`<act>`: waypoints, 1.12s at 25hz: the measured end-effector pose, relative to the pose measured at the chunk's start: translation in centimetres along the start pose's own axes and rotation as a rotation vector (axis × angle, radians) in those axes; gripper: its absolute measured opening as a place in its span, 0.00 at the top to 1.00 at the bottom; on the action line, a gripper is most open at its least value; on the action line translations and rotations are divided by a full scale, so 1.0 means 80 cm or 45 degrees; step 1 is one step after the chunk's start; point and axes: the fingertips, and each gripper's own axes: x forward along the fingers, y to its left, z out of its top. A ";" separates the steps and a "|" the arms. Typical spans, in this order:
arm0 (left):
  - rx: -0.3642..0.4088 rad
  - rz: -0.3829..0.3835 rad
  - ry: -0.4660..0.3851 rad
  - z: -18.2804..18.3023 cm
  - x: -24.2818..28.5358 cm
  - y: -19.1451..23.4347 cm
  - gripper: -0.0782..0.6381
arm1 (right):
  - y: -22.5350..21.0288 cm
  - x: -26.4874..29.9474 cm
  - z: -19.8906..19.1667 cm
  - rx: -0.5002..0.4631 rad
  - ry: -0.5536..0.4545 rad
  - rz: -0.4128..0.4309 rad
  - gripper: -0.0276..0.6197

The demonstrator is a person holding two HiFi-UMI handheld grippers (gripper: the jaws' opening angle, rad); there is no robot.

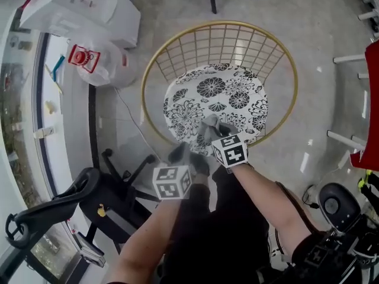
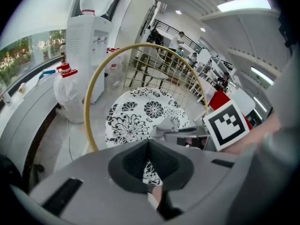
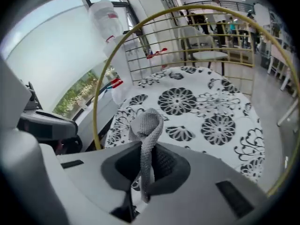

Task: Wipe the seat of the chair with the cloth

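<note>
The chair has a gold wire frame (image 1: 155, 53) and a round white seat (image 1: 228, 93) printed with black flowers. My right gripper (image 1: 215, 130) hovers over the seat's near edge, shut on a grey knitted cloth (image 1: 213, 124). In the right gripper view the cloth (image 3: 147, 123) rises in a folded loop from between the jaws of the right gripper (image 3: 148, 149), above the seat (image 3: 206, 111). My left gripper (image 1: 185, 154) is just left of it, at the seat's front rim. Its jaws (image 2: 150, 146) are together with nothing between them, and the seat (image 2: 136, 116) lies ahead.
A white water dispenser (image 1: 89, 7) and a plastic bag (image 1: 98, 61) with a red item stand at the left. A black office chair (image 1: 89, 194) is near my left arm. Black equipment (image 1: 334, 206) and a red object (image 1: 372, 99) are at the right.
</note>
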 end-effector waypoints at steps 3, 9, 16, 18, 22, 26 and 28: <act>-0.052 0.046 -0.019 -0.005 -0.011 0.022 0.88 | 0.053 0.026 0.008 -0.055 0.020 0.112 0.91; -0.088 0.106 -0.023 -0.020 -0.021 0.049 0.88 | 0.100 0.068 0.014 -0.087 0.069 0.207 0.91; -0.074 0.092 -0.037 -0.017 -0.016 0.046 0.88 | 0.077 0.090 0.011 -0.092 0.104 0.168 0.91; -0.070 0.086 -0.030 -0.017 -0.013 0.042 0.88 | 0.061 0.088 0.009 -0.087 0.110 0.144 0.91; -0.054 0.061 -0.012 -0.016 -0.003 0.027 0.88 | 0.022 0.079 0.001 -0.069 0.126 0.087 0.91; -0.018 0.028 0.001 -0.010 0.007 0.010 0.88 | -0.022 0.066 -0.007 -0.046 0.134 0.017 0.91; 0.001 0.018 0.009 -0.009 0.013 0.003 0.88 | -0.045 0.059 -0.011 -0.033 0.138 -0.018 0.91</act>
